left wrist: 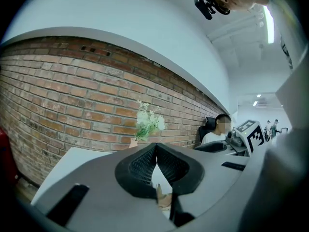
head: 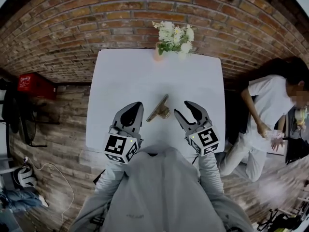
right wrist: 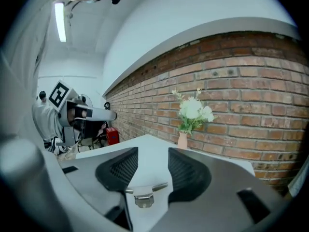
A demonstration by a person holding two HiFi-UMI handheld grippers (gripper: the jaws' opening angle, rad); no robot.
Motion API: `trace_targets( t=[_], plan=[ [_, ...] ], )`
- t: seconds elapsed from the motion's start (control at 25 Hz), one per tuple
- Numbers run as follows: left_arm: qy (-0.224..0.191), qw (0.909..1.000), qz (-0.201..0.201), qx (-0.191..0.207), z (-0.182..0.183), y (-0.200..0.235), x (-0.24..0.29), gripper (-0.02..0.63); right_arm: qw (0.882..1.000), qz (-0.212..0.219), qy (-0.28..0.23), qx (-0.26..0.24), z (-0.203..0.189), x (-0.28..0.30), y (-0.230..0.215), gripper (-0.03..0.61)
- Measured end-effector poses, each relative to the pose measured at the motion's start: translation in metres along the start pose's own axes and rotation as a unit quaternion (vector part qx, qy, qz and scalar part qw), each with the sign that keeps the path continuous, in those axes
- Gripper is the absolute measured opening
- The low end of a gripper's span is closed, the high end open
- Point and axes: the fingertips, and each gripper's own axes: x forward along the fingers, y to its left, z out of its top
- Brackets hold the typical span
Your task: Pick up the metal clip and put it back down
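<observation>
A brass-coloured metal clip [head: 159, 109] lies on the white table [head: 145, 76], near its front middle. My two grippers flank it: the left gripper [head: 137, 108] just to its left, the right gripper [head: 182, 108] just to its right. The left gripper [left wrist: 156, 146] has its jaw tips touching with nothing in them; the clip [left wrist: 164, 200] shows low behind them. The right gripper [right wrist: 152, 154] stands open, with a clear gap between its pads. The clip [right wrist: 144, 193] shows low in that gap, resting on the table, and neither pad touches it.
A small vase of white flowers [head: 174, 36] stands at the table's far edge against the brick wall. A person in a white shirt [head: 268, 108] sits to the right of the table. A red crate [head: 34, 85] sits on the floor at left.
</observation>
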Motion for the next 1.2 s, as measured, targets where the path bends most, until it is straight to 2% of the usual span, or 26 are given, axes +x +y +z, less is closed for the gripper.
trace_targets(
  t=[0.24,0.48,0.72,0.92,1.2],
  plan=[
    [-0.006,0.9999,-0.006,0.006,0.006,-0.007,-0.002,0.026,0.997,-0.021,-0.068,0.018,0.034,-0.03,-0.009,0.126],
    [-0.006,0.9999,-0.007,0.005,0.008,-0.01,-0.001,0.026,0.991,-0.046,-0.119,0.048,0.049,-0.056,-0.024,0.052],
    [0.001,1.0,-0.003,-0.003,0.005,-0.008,0.0,0.026,0.989,-0.062,-0.124,0.045,0.048,-0.067,-0.032,0.025],
    [0.004,1.0,0.005,-0.006,0.002,-0.004,0.001,0.026,0.99,-0.05,-0.124,0.054,0.046,-0.067,-0.033,0.023],
    [0.006,0.9998,0.015,-0.011,-0.002,0.002,-0.004,0.026,0.991,-0.044,-0.121,0.043,0.049,-0.06,-0.027,0.023]
  ],
)
